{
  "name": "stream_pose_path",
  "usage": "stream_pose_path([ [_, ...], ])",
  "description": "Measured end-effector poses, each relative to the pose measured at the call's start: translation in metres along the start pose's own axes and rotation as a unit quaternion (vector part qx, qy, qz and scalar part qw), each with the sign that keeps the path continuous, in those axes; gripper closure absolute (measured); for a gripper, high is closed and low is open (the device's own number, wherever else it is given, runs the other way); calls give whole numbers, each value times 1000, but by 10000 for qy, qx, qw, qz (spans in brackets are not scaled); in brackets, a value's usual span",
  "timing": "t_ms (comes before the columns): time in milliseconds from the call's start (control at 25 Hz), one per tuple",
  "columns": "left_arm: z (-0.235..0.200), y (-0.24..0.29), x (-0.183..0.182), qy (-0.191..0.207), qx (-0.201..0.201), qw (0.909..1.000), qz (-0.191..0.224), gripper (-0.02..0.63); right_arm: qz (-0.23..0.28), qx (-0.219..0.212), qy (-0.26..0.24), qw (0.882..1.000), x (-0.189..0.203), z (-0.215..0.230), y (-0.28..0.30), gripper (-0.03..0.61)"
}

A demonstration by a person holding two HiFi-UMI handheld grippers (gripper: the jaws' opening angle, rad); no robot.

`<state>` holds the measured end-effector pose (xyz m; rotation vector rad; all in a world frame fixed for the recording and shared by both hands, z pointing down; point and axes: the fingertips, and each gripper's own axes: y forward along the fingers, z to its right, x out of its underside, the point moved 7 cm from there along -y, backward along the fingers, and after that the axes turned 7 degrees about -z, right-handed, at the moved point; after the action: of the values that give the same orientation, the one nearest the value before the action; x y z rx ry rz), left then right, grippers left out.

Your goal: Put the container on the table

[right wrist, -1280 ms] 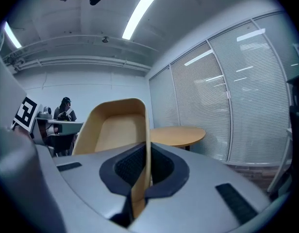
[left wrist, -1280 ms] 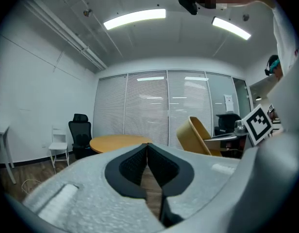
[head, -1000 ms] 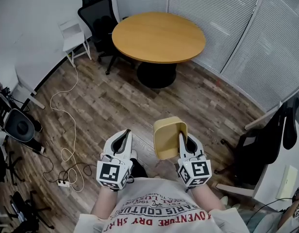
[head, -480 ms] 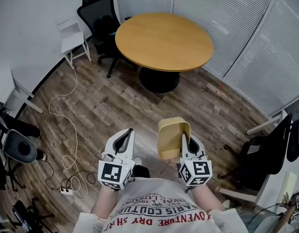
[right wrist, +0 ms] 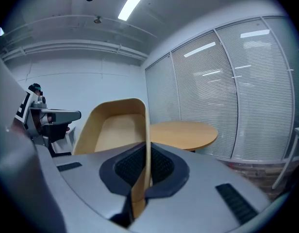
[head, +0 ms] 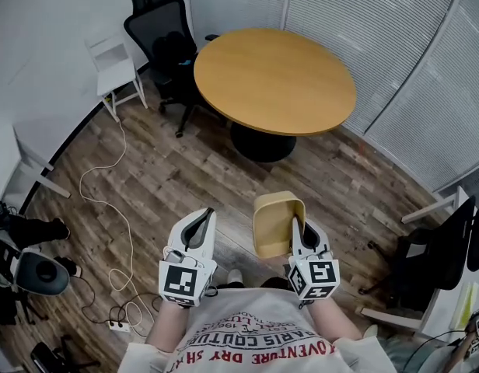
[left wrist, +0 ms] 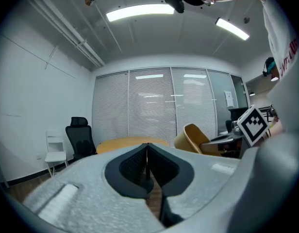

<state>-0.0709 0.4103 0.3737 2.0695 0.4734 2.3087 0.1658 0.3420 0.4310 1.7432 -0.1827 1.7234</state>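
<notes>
Container [head: 275, 222] clamped in right tool [head: 301, 235], left tool [head: 194, 233] closed, empty.

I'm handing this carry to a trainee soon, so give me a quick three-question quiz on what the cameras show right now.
1. Multiple choice: the right gripper is shut on the tan container at: A) its base, B) its thin side wall, C) a handle.
2. True or false: the container rests on the round table.
3. Fill in: the jaws of the left gripper are ____, with nothing between them.

Key: 1. B. 2. False: it is held in the air over the wood floor, short of the table. 3. Together.
</notes>
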Motion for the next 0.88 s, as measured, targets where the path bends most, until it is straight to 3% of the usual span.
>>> stream_pose_path([
  [160, -26, 14, 7, -73, -15, 9999, -115, 603, -150, -29, -35, 9999, -3, -8, 27, 568],
  [440, -50, 73, 8, -205, -84, 9996, -158, 603, -228, -123, -39, 9997, -20, 16, 91, 568],
  [880, -81, 220, -43, -232, -474, 9985, -131, 603, -169, -643, -174, 9976, -99, 101, 228, 567],
])
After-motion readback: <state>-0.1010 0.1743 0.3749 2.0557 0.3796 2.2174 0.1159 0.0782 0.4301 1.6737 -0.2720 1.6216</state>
